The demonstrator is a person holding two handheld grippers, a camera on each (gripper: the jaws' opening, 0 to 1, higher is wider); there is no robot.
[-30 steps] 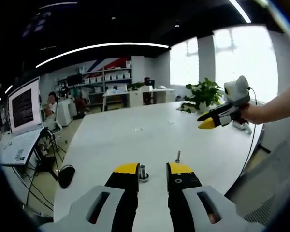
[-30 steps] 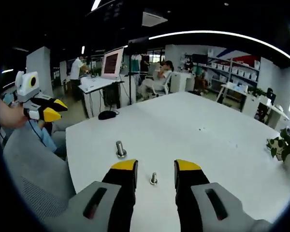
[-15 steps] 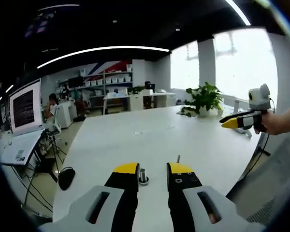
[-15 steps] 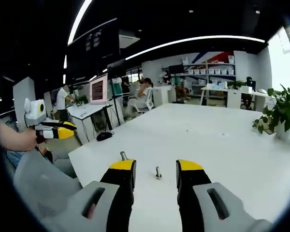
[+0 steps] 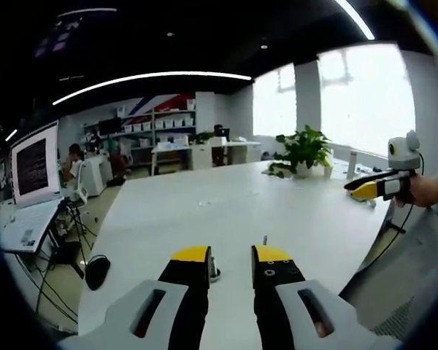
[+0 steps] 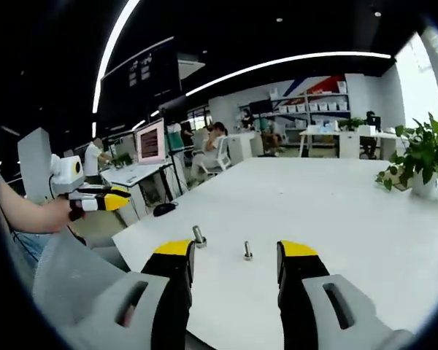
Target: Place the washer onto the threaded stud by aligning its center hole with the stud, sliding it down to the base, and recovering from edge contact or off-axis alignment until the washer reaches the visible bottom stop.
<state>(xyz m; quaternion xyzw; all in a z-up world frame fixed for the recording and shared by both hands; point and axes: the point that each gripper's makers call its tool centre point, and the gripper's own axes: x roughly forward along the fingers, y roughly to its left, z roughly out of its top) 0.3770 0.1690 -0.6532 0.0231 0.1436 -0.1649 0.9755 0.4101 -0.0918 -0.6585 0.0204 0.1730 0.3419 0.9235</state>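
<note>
While both yellow-tipped grippers, left [image 5: 230, 262] and right [image 6: 235, 266], hang back with fingers spread and empty, the small threaded metal stud [image 6: 247, 250] has slid further from them on the white table [image 6: 328, 211]; the grey washer-bearing bolt [image 6: 198, 236] stands beside it, untouched.

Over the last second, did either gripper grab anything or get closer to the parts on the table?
Nothing was grabbed. Both views tilted up, so the cameras moved. The right gripper opened its yellow-tipped jaws a little wider; in the left gripper view it swung out right, away from the white table. The left gripper stayed open and empty. The short metal cylinder on a washer-like base and the small upright threaded stud stayed put.
</note>
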